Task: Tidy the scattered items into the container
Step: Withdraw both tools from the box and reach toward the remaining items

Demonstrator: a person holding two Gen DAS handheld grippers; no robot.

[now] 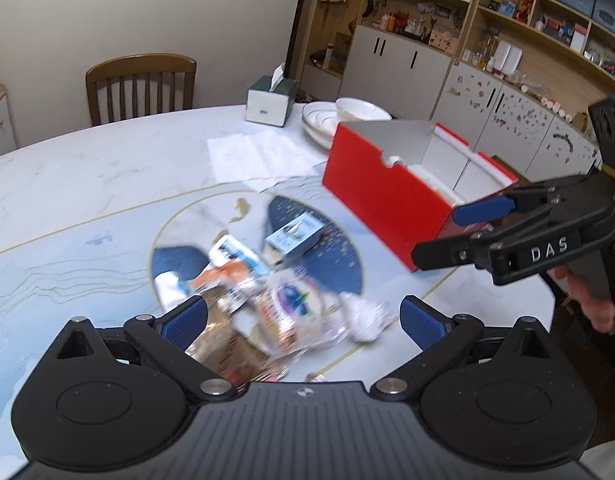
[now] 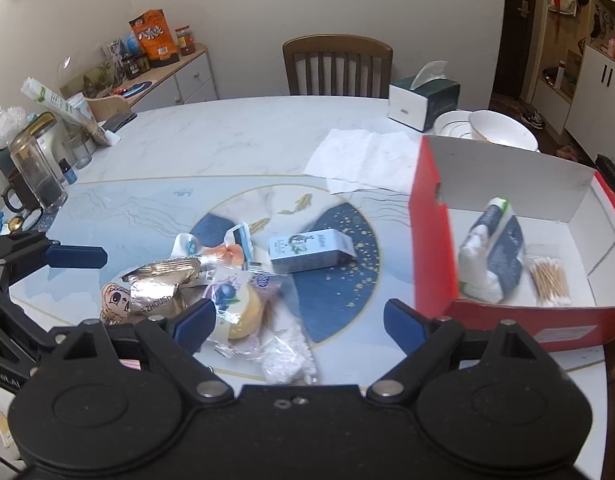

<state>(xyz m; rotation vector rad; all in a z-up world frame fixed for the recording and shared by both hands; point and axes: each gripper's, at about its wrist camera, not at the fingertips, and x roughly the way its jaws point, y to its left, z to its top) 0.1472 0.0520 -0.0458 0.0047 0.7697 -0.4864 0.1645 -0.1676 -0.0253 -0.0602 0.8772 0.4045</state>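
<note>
Snack wrappers [image 2: 227,300] (heaped), red box [image 2: 431,248] beside

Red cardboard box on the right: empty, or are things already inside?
Not empty. The open red cardboard box holds a clear bag of cotton swabs, a dark blue packet and a white pack.

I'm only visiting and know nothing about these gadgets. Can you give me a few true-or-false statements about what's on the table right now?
1. The red box is empty. False: it holds a pack of cotton swabs and white pouches.
2. Both grippers are open. True: the left gripper and right gripper hold nothing.
3. The small blue carton lies in the box. False: it lies on the table.
4. A tissue box stands near stacked bowls. True.
</note>
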